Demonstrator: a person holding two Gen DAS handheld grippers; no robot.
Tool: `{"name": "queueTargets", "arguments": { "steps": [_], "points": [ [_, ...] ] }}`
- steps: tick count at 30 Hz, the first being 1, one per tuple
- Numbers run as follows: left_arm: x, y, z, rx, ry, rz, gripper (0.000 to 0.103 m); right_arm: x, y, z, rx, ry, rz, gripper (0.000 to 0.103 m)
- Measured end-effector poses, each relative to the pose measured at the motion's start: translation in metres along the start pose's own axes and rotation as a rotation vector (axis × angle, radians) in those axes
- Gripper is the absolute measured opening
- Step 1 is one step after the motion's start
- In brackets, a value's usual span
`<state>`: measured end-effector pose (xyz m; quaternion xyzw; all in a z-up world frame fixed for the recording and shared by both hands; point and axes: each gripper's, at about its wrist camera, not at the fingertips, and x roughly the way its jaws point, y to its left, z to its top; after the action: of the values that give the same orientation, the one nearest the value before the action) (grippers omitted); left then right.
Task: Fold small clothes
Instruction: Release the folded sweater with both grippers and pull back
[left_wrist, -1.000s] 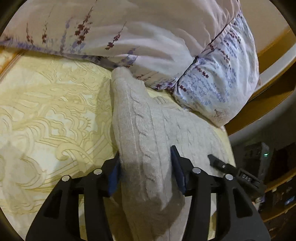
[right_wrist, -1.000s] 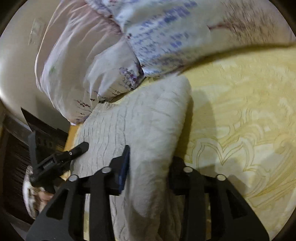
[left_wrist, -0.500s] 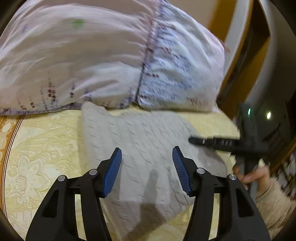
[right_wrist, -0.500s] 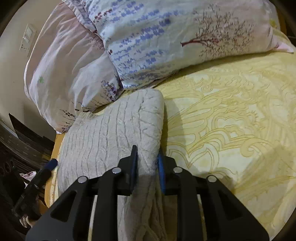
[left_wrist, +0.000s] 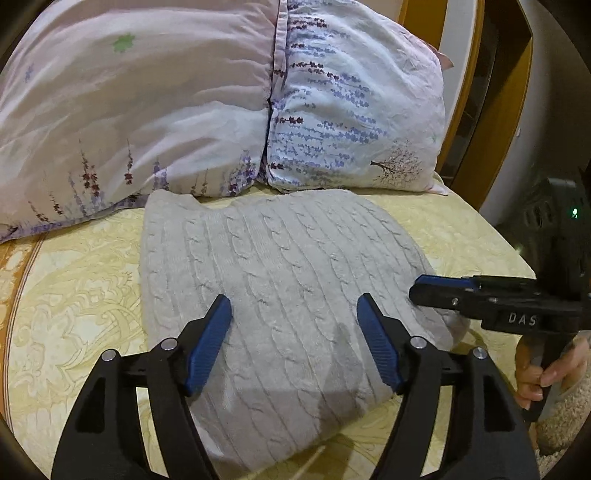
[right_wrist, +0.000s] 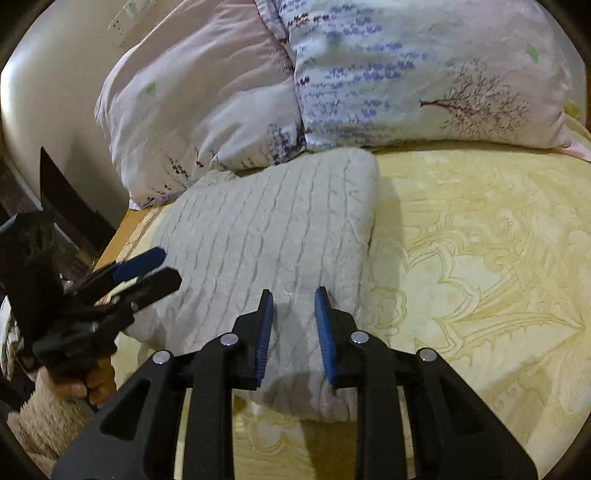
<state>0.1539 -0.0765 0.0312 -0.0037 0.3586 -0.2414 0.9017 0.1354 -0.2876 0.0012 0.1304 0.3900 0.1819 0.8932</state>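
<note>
1. Left wrist view: a folded grey cable-knit sweater (left_wrist: 280, 280) is seen lying flat on the yellow patterned bed cover (left_wrist: 74, 302), its far edge just beside two floral pillows (left_wrist: 184, 103).
2. The left hand-held gripper (left_wrist: 293, 314) is held above the near part of the sweater with its blue pads (left_wrist: 208, 343) spread wide; its jaws have just been opening, and no cloth is pinched between them.
3. At the right edge of this view the right hand-held gripper (left_wrist: 421, 291) is seen side-on over the sweater's right border, held by a hand (left_wrist: 535, 373) in a fuzzy beige sleeve (left_wrist: 565, 417).
4. Right wrist view: the same sweater (right_wrist: 273, 236) is shown on the bed cover (right_wrist: 480, 277), with the pillows (right_wrist: 369, 74) touching its far edge.
5. The right hand-held gripper (right_wrist: 293, 299) is poised over the sweater's near edge; its pads (right_wrist: 264, 332) stand a narrow gap apart, having just parted a little, and nothing is clamped between them.
6. The left hand-held gripper (right_wrist: 159, 267) is visible at the left, blurred, with its fingers apart beside the sweater's left border.
</note>
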Motion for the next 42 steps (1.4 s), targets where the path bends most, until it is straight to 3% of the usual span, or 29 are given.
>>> {"name": "queueTargets", "arguments": {
  "steps": [1,3,5,9,15,23,33,42],
  "points": [
    [-0.005,-0.001,-0.001,-0.008,-0.008,-0.011,0.076,-0.006,0.003,-0.001,-0.005,-0.018,-0.001,0.034],
    [-0.022,-0.003,-0.006,-0.04,-0.043,-0.024,0.084,-0.023,0.012,-0.005,-0.039,-0.077,-0.032,0.075],
    [-0.04,-0.005,-0.014,-0.057,-0.083,0.0,0.095,-0.04,0.023,-0.015,-0.093,-0.141,-0.099,0.083],
    [-0.063,0.002,-0.031,-0.119,-0.101,0.058,0.101,-0.055,0.029,-0.032,-0.115,-0.173,-0.147,0.098],
    [-0.069,0.007,-0.056,-0.144,-0.044,0.197,0.102,-0.048,0.031,-0.05,-0.096,-0.157,-0.284,0.101],
    [-0.044,0.003,-0.072,-0.124,0.084,0.308,0.102,-0.022,0.021,-0.068,-0.005,-0.03,-0.277,0.101],
    [-0.022,-0.003,-0.081,-0.098,0.19,0.331,0.102,-0.001,0.036,-0.077,-0.074,0.032,-0.36,0.101],
    [-0.018,-0.003,-0.081,-0.084,0.203,0.344,0.102,0.006,0.042,-0.08,-0.109,0.058,-0.411,0.101]
  ]
}}
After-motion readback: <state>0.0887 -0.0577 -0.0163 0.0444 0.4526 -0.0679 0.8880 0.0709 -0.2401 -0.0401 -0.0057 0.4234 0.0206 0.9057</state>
